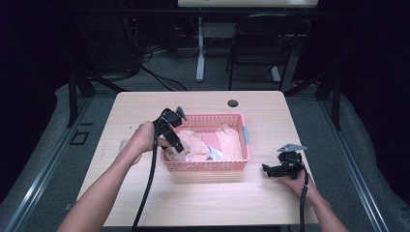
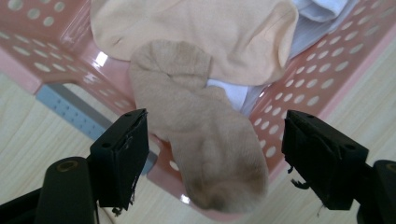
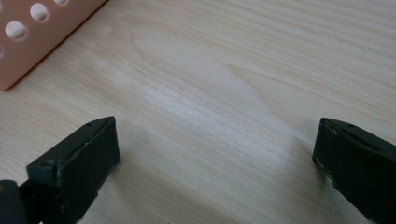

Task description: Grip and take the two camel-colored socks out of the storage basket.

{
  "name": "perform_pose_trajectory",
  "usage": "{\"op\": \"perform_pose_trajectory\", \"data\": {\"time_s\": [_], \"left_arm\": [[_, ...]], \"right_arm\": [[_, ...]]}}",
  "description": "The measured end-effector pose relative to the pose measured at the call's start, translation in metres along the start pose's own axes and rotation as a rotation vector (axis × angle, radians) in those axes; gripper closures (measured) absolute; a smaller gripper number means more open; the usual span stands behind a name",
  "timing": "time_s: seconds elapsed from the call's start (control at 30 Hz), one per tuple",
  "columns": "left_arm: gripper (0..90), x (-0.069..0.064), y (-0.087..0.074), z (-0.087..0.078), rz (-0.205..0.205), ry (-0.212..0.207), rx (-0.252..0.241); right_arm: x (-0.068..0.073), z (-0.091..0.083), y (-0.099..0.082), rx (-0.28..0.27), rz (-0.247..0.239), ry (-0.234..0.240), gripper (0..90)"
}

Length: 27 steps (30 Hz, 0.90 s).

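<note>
High view: left claw point(image 1: 177, 145), jaws spread, above the pink perforated plastic basket point(image 1: 241, 126) holding beige socks point(image 1: 193, 145); right claw point(image 1: 267, 168), jaws apart, at 4 o'clock on the pale wooden worktop point(image 1: 208, 193).

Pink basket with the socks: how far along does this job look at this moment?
Done: several socks already lie in the pink basket. In hand: nothing is gripped; the left gripper is open over a beige sock draped across the basket's rim. The right gripper is open over bare table. Left: that hanging sock, probably.
</note>
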<state>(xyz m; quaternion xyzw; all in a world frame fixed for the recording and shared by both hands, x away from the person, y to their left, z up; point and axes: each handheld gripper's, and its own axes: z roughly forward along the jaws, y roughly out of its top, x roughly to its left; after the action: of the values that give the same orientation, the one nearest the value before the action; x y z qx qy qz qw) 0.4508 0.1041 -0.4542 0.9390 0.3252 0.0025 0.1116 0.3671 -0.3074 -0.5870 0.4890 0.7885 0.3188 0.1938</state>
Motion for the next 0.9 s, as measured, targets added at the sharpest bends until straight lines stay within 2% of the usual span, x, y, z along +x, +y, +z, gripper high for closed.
{"op": "perform_pose_trajectory", "data": {"time_s": [0.2, 0.57, 0.8, 0.9], "left_arm": [[28.4, 0.007, 0.005, 0.016, -0.015, -0.018, 0.028], [36.5, 0.010, 0.001, 0.023, 0.002, -0.027, 0.053], [44.6, 0.010, -0.001, 0.029, 0.007, -0.013, 0.082], [49.1, 0.010, -0.002, 0.027, -0.005, 0.002, 0.080]], "right_arm": [[0.000, 0.000, 0.000, 0.001, -0.002, -0.002, 0.0], [0.000, 0.000, 0.000, 0.000, 0.000, 0.000, 0.0], [0.000, 0.000, 0.000, 0.001, -0.001, -0.003, 0.0], [0.000, 0.000, 0.000, 0.001, -0.001, -0.003, 0.0]]}}
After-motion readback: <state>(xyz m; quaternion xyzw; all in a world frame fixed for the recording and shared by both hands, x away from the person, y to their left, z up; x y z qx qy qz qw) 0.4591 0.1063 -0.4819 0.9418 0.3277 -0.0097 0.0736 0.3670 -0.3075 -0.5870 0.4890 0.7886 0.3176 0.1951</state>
